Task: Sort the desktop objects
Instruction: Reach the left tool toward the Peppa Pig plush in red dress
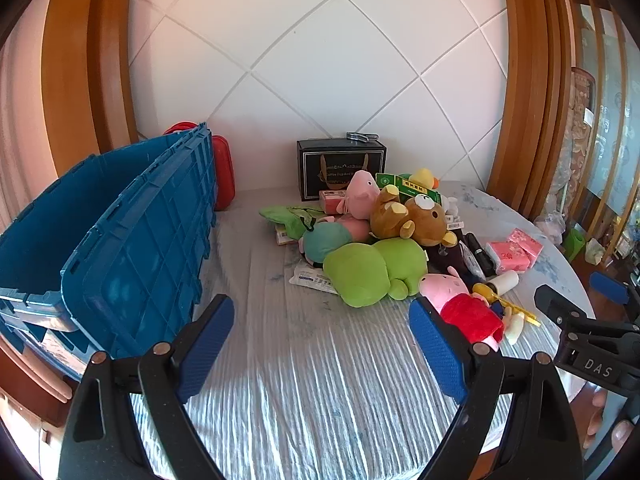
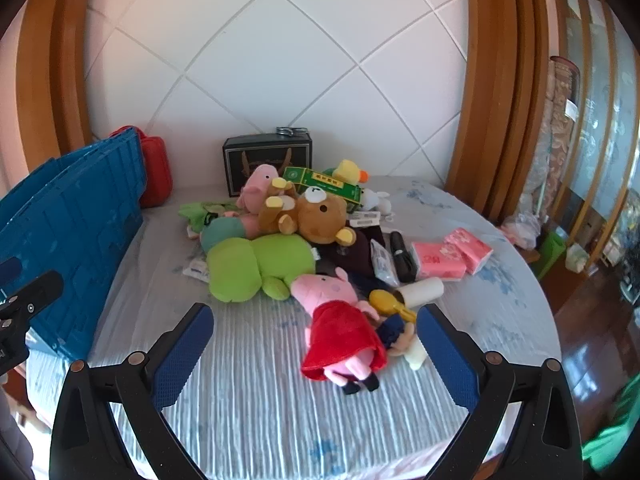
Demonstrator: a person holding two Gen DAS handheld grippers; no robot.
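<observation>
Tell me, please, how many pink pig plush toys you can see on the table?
2: one in a red dress lies at the pile's near edge; another sits at the back by the black box. More may be buried.

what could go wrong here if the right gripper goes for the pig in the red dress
The pink pig plush lies against a yellow toy and a small doll, so the open right gripper might snag those too. The pile behind is stacked: tugging nearby could topple the brown bear off the green plush. The blue crate sits far left, a long carry.
</observation>
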